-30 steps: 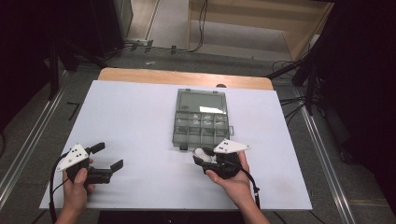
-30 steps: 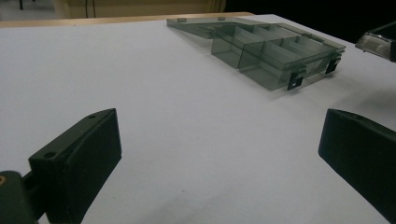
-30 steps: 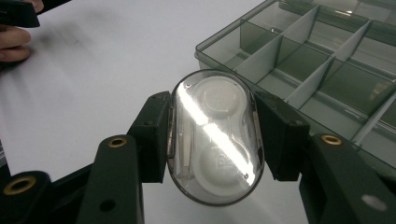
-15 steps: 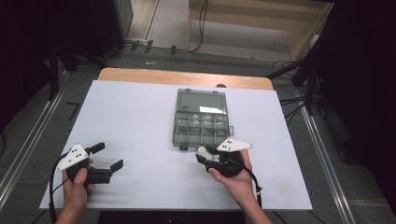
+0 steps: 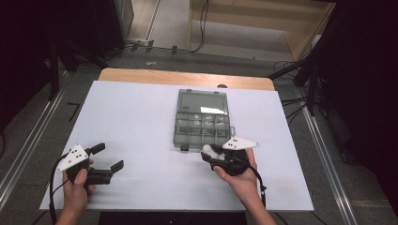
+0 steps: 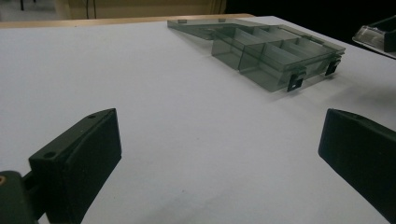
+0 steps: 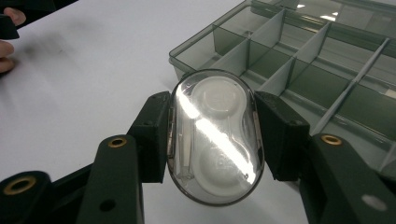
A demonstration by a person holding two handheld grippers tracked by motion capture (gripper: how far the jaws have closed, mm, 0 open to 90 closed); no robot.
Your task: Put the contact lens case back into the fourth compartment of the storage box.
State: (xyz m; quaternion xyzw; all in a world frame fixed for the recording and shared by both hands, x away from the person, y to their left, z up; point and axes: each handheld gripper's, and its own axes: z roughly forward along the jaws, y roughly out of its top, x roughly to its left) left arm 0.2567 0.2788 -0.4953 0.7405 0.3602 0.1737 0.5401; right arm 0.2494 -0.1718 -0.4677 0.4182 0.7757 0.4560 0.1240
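Note:
A smoky-grey compartment box (image 5: pixel 202 123) lies open in the middle of the white table sheet, its lid folded back away from me. Just in front of its near right corner, my right gripper (image 5: pixel 210 153) is shut on a clear oval case (image 7: pixel 215 140) with white round parts inside; the pads press on its two long sides. That case hangs beside the box's near compartments (image 7: pixel 299 60). At the near left my left gripper (image 5: pixel 108 157) rests low over the sheet, open, with bare sheet between its jaws (image 6: pixel 219 135). The box (image 6: pixel 261 46) lies ahead of it to the right.
The white sheet (image 5: pixel 141 117) covers most of the table, with a wooden strip (image 5: pixel 164 75) along the far edge. Cables and dark stands sit on the floor beyond. Metal rails run along both sides of the table.
The right gripper with the clear case has edged slightly to the right, near the box's front corner. The left hand has stayed where it was.

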